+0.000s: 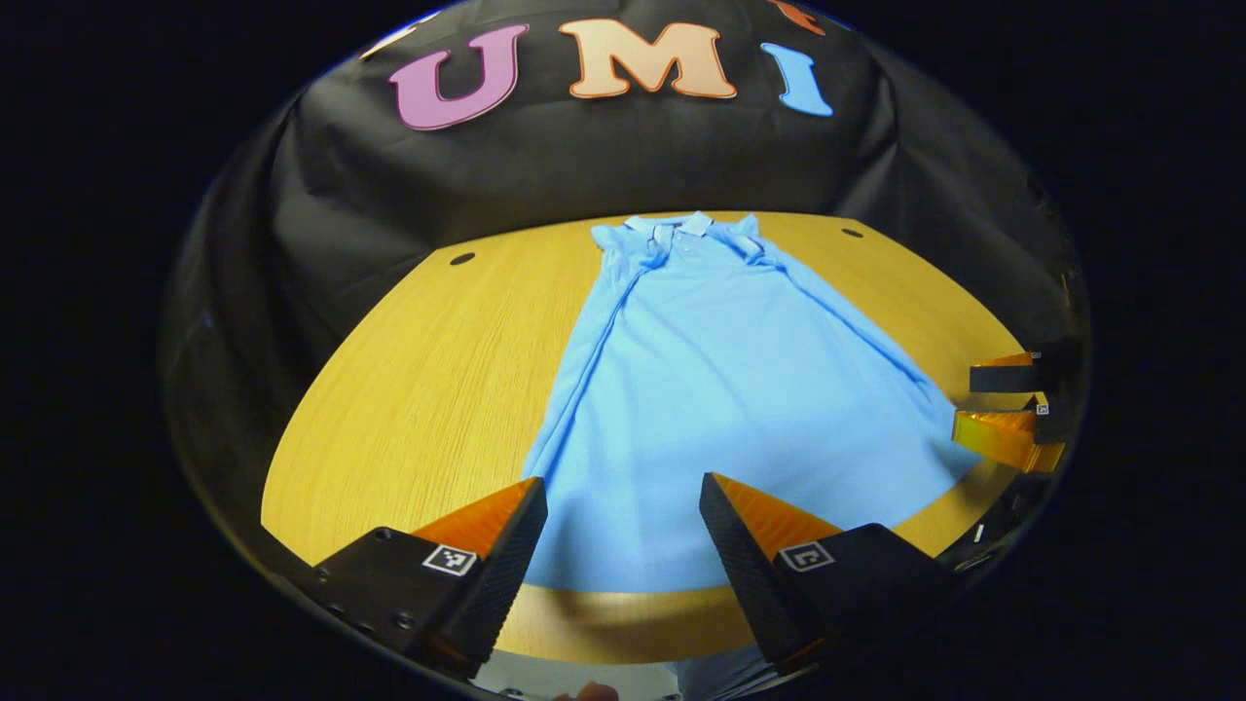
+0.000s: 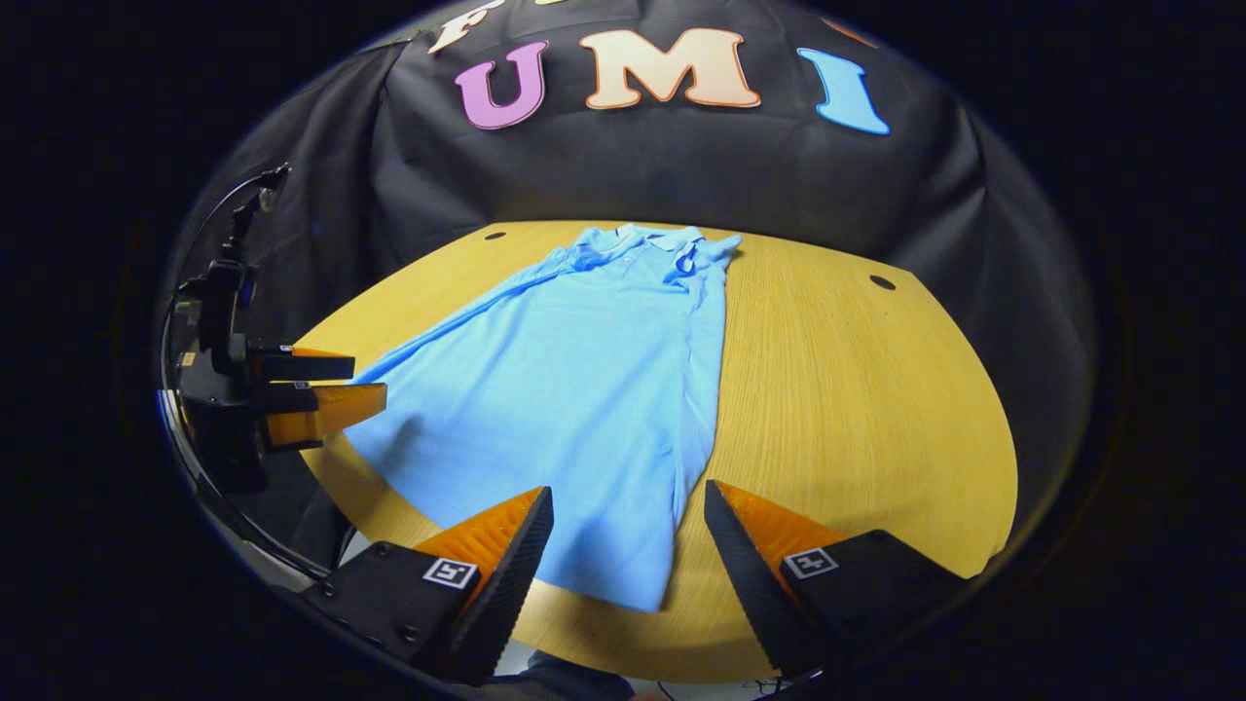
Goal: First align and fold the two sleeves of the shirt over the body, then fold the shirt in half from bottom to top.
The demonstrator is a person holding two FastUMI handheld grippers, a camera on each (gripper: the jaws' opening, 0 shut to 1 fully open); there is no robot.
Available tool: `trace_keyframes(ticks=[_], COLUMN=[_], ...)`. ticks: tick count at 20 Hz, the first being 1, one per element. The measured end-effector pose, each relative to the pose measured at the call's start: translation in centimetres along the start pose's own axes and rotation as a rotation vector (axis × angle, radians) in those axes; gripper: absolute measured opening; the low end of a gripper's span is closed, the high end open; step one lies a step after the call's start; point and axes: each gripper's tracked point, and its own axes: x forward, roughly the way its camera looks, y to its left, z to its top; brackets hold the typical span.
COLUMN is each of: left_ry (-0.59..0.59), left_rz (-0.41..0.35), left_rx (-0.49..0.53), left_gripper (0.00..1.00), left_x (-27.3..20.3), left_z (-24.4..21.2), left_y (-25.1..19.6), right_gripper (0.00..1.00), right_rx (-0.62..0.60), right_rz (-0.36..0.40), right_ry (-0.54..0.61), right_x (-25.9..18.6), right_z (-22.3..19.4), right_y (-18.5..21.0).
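A light blue polo shirt [image 1: 720, 389] lies flat on the wooden table [image 1: 428, 389], collar at the far end, hem near me, both sleeves folded in over the body. My left gripper [image 1: 623, 492] hovers open over the hem's left part, nothing between its fingers. In the right gripper view the same shirt [image 2: 574, 389] runs from the far collar to the near hem. My right gripper [image 2: 628, 501] stands open above the hem's right corner. Each view also catches the other gripper: the right one [image 1: 1003, 409] at the shirt's right edge, the left one [image 2: 326, 389] at its left edge, both with fingers apart.
The table [image 2: 857, 409] has bare wood on both sides of the shirt and small dark holes [image 1: 462, 259] [image 2: 882, 282] near the back. Black cloth walls the booth behind. The table's front edge runs just under my fingers.
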Motion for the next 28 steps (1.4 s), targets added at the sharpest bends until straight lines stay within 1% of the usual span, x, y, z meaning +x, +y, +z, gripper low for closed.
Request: trace_keyframes(ticks=[4,5,6,7,8,9,11,12,13,14,15,17,18,19,20,22,23,25,28], left_ry=[0.037,0.008,-0.007,0.005,-0.019,-0.010,-0.020,-0.026,-0.024,-0.022,-0.020,-0.017,-0.011,-0.011,0.001,0.026,0.030,0.033,-0.004], left_rz=[0.013,0.016,0.014,0.014,0.014,0.012,-0.017,-0.030,-0.050,-0.058,-0.067,-0.105,-0.107,-0.085,-0.063,-0.026,-0.029,-0.044,-0.062], left_rx=[0.018,0.020,0.027,0.036,0.044,0.048,0.015,-0.018,-0.054,-0.075,-0.064,-0.028,-0.018,-0.013,-0.015,-0.040,-0.064,-0.116,-0.120], left_gripper=[0.96,0.96,0.96,0.95,0.95,0.95,0.94,0.88,0.81,0.66,0.59,0.43,0.20,0.11,0.00,0.00,0.00,0.00,0.00], left_x=[0.3,0.1,0.4,0.2,0.2,0.1,0.1,0.2,0.2,0.1,0.2,0.3,0.2,0.2,0.3,0.2,0.2,0.2,-0.1], left_z=[-1.8,-1.5,-1.1,-1.6,-1.4,-1.8,-1.6,-1.8,-2.0,-2.1,-1.9,-1.8,-1.8,-1.7,-1.9,-1.8,-1.6,-1.0,1.2], left_y=[0.5,0.6,0.4,0.4,0.2,0.2,-0.2,-0.7,-1.3,-1.7,-2.0,-3.2,-3.5,-3.4,-3.3,-3.3,-3.6,-4.1,-3.9], right_gripper=[0.98,0.93,0.98,0.94,0.94,0.98,0.98,0.95,0.85,0.69,0.61,0.37,0.13,0.08,0.04,0.00,0.02,0.02,0.02], right_rx=[-0.006,-0.010,0.000,0.009,0.007,0.003,0.002,-0.005,-0.003,0.004,0.017,0.060,0.089,0.102,0.108,0.113,0.111,0.111,0.111], right_rz=[-0.022,-0.034,-0.033,-0.037,-0.037,-0.036,-0.025,-0.018,-0.012,-0.011,-0.007,-0.005,0.000,0.006,0.009,0.011,0.008,0.015,0.030], right_ry=[0.045,0.062,0.068,0.052,0.067,0.058,0.072,0.082,0.084,0.091,0.094,0.094,0.097,0.099,0.101,0.094,0.093,0.068,0.014], right_x=[0.7,0.8,0.7,0.8,0.8,0.9,1.0,1.1,1.1,1.1,1.1,0.9,1.1,1.2,1.2,1.2,1.1,0.8,0.7], right_z=[-2.3,-3.1,-3.2,-2.9,-3.1,-2.7,-3.1,-3.2,-3.1,-3.0,-3.2,-3.1,-3.1,-3.2,-3.0,-2.9,-2.9,-1.9,0.8], right_y=[-0.3,-0.6,-0.5,-0.6,-0.6,-0.5,-0.3,-0.3,-0.1,-0.2,-0.1,0.0,0.2,0.3,0.3,0.5,0.6,0.8,1.0])
